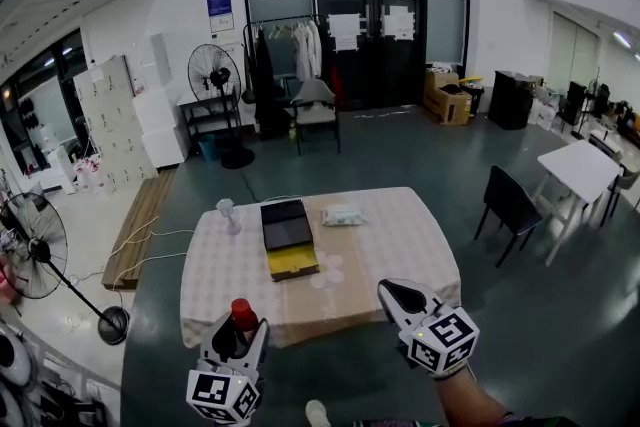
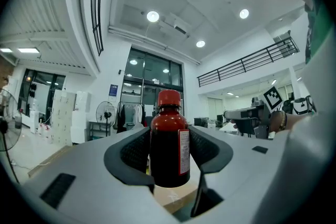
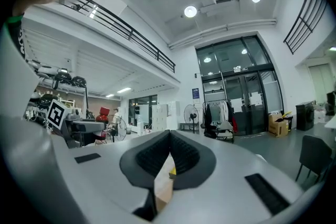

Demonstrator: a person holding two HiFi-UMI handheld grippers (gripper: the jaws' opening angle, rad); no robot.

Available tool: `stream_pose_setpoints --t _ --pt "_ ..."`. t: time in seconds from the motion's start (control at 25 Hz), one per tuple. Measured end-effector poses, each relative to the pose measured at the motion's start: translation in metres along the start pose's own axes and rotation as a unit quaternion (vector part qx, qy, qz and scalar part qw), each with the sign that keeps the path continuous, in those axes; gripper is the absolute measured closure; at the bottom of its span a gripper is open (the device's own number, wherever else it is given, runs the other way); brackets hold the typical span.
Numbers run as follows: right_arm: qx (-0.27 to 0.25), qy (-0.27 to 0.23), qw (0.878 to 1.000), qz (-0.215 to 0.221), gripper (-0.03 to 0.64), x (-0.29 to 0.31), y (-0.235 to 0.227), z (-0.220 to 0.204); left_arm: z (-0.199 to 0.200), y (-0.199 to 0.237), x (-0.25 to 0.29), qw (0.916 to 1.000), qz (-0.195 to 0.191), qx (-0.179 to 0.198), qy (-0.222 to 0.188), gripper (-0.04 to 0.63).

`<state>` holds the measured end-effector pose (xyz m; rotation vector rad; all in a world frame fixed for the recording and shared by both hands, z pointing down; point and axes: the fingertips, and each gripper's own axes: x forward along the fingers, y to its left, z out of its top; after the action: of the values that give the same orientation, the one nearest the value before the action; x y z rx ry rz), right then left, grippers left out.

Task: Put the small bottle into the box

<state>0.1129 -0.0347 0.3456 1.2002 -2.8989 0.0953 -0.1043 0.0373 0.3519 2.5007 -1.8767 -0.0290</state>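
My left gripper (image 1: 236, 335) is shut on a small dark bottle with a red cap (image 1: 243, 314), held upright just short of the table's near edge. In the left gripper view the bottle (image 2: 169, 147) stands between the black pads (image 2: 134, 152). The box (image 1: 289, 240), a black lid part with a yellow part in front of it, lies on the cloth-covered table (image 1: 400, 235). My right gripper (image 1: 403, 297) is shut and holds nothing, over the table's near right corner. In the right gripper view its pads (image 3: 157, 155) meet at the tips, with a sliver of the yellow box (image 3: 171, 170) behind them.
On the table are a white packet (image 1: 343, 215) behind the box and a small pale cup-like object (image 1: 229, 213) at its left. A floor fan (image 1: 40, 255) stands at the left, a dark chair (image 1: 510, 203) and a white table (image 1: 580, 170) at the right.
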Motion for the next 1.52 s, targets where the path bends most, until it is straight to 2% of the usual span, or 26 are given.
stream_pose_setpoints --t 0.44,0.8,1.16,1.52 --pt "-0.004 0.002 1.0 0.01 0.611 0.15 0.006 0.014 0.003 0.133 0.07 0.9999 0.003 -0.014 0.004 0.354" --pt "0.001 0.019 1.0 0.002 0.611 0.225 0.007 -0.003 -0.021 0.207 0.109 0.9993 -0.002 -0.034 0.013 0.354" --pt "-0.001 0.039 0.999 -0.013 0.611 0.247 -0.008 -0.018 -0.038 0.225 0.127 0.9982 -0.007 -0.056 0.02 0.354" --pt "0.007 0.035 0.999 0.018 0.611 0.278 -0.03 -0.017 -0.045 0.231 0.153 0.9971 0.015 -0.069 0.029 0.354"
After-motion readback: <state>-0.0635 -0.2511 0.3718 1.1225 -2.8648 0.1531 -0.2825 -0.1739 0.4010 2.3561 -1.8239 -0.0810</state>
